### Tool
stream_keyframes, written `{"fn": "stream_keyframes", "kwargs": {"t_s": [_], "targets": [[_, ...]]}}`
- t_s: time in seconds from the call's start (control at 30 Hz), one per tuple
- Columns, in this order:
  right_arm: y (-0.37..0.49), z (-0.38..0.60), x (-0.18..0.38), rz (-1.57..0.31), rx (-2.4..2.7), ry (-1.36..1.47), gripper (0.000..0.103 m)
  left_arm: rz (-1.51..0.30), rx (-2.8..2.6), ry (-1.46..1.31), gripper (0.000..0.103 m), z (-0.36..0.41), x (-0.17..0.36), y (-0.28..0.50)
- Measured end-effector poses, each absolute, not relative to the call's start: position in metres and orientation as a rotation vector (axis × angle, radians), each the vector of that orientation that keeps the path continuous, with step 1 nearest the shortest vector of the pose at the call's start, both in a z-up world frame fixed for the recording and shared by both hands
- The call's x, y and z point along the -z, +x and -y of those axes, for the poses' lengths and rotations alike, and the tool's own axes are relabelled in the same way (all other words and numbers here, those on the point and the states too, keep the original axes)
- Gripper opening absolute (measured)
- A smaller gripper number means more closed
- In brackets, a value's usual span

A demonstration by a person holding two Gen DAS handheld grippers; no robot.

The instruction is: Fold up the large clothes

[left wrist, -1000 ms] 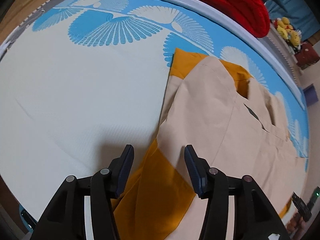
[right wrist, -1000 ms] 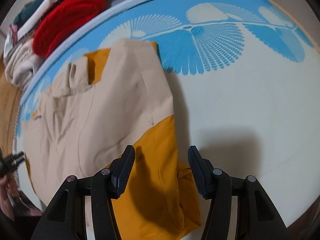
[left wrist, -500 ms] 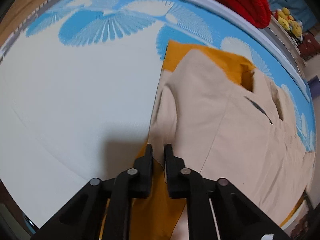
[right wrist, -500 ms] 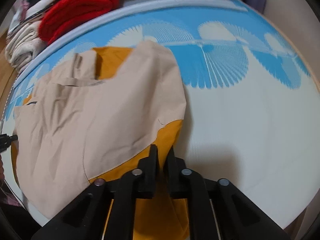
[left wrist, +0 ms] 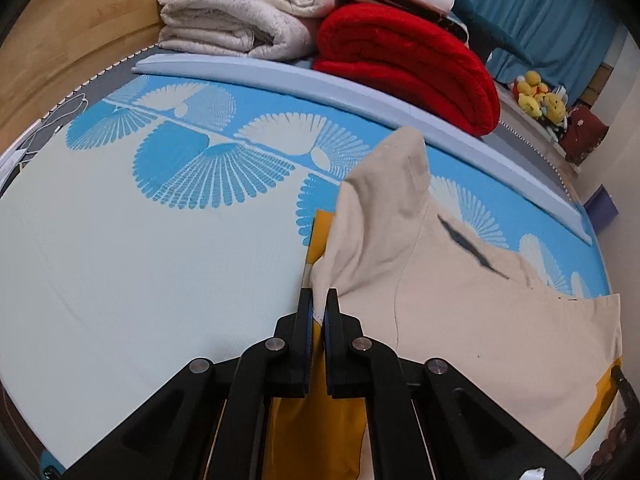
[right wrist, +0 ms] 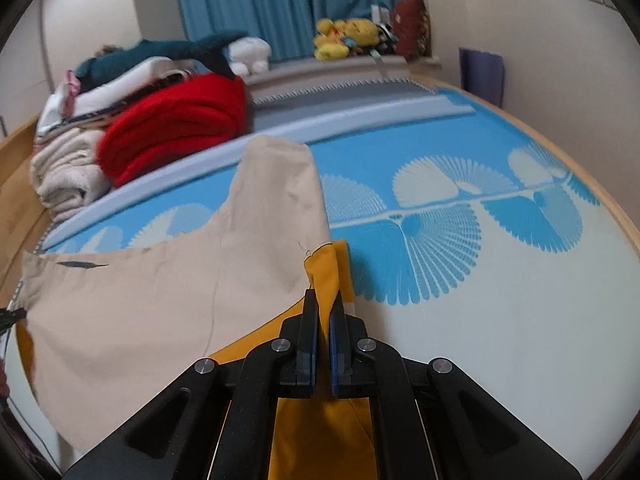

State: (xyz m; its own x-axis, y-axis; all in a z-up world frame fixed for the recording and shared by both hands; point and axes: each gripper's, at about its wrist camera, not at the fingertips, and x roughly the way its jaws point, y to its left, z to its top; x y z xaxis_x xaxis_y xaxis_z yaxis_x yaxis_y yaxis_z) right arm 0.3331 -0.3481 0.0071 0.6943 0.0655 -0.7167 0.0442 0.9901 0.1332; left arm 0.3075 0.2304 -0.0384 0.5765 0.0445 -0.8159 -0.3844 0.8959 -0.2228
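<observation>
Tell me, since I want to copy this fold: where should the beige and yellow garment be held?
By its near edge, one outer corner per tool, coming from the near side. The left tool and right tool each pinch the beige and yellow garment there, so it hangs spread between them.

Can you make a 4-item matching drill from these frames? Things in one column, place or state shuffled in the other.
1. left gripper
2. red blanket
3. yellow plush toys
4. beige-and-mustard garment

A. folded, beyond the mat's far rim
B. by the blue curtain
C. shut on the garment's edge
D. partly raised off the mat, pinched at two edges

Pairs: 1-C, 2-A, 3-B, 4-D
</observation>
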Motion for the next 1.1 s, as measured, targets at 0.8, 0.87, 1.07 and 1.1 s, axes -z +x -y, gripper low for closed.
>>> {"fn": "stream_keyframes", "kwargs": {"t_s": [0.8, 0.87, 1.07, 1.1], "targets": [[0.397, 0.376, 0.093, -1.284, 0.117, 0.260, 0.037, -1.067, -0.112, -0.502, 0.030, -0.236, 0.067, 0.344], [0.391, 0.375, 0.092, -1.285, 0.090, 0.245, 0.037, -1.136, -0.032, -0.487, 0.030, -0.224, 0.076, 0.343], [0.380, 0.375, 0.079, -1.211, 0.070, 0.200, 0.002, -1.369, -0.228, -0.217, 0.021, -0.225, 0.142, 0.328], [0.378, 0.381, 0.076, -1.196, 0.089, 0.229, 0.002, -1.385, -0.253, -0.202, 0.021, -0.228, 0.147, 0.323]]}}
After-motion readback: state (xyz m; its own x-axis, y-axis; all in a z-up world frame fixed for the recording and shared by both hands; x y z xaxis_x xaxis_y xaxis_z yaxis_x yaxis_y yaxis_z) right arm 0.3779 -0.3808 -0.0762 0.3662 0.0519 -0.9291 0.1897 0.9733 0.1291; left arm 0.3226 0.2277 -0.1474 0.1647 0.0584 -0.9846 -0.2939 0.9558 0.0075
